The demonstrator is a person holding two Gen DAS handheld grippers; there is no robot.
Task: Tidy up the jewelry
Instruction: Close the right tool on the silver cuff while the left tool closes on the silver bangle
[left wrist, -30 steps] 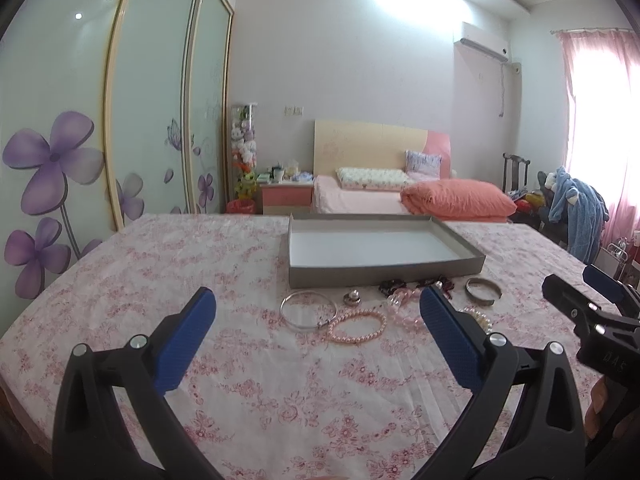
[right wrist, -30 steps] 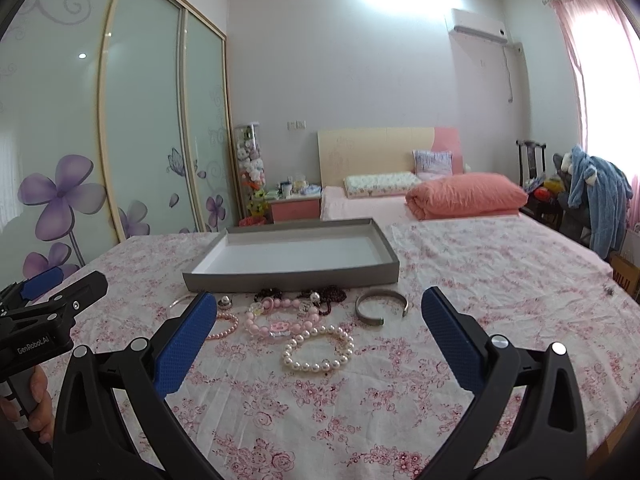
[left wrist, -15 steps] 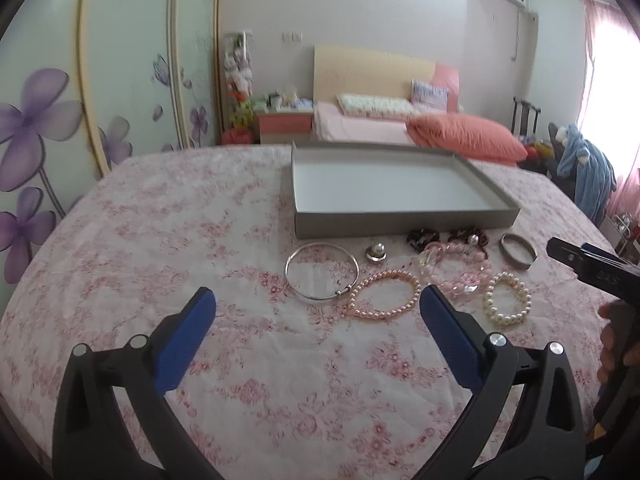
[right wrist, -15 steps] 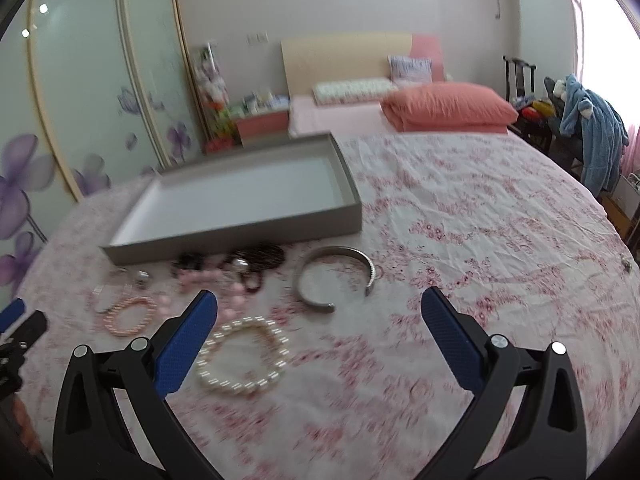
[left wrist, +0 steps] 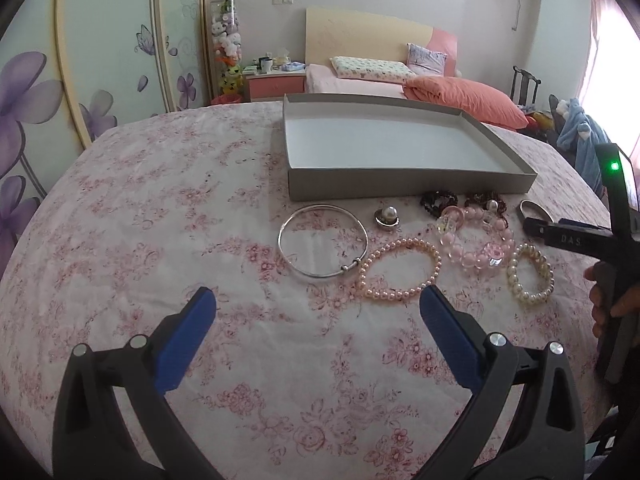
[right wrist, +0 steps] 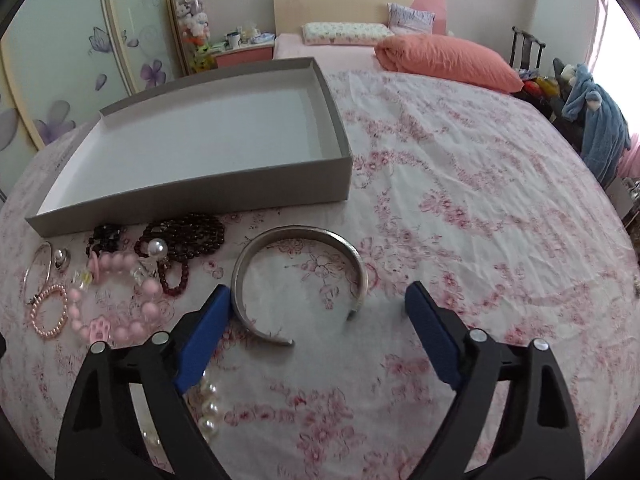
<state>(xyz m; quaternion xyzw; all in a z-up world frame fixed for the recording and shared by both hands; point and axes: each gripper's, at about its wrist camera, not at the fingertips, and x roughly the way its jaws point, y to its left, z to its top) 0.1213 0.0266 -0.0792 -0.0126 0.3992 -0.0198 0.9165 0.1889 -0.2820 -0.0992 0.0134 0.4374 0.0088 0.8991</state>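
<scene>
Both grippers have dipped toward the jewelry; the right gripper (right wrist: pixel 316 304), jaws closing and not yet gripping, now frames the cuff (right wrist: pixel 300 280) lying near the empty box (right wrist: pixel 192 196); the left gripper (left wrist: pixel 316 306) hangs open, holding nothing; pickup looks imminent.

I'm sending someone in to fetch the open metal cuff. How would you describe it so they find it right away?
Start at the shallow grey box on the floral cloth; the jewelry lies in a row along its near wall. The open metal cuff is at the right end of that row, beside the dark bead strand, between the fingers of the closing right claw. It alone is a plain silver band with a gap, not beads.
</scene>
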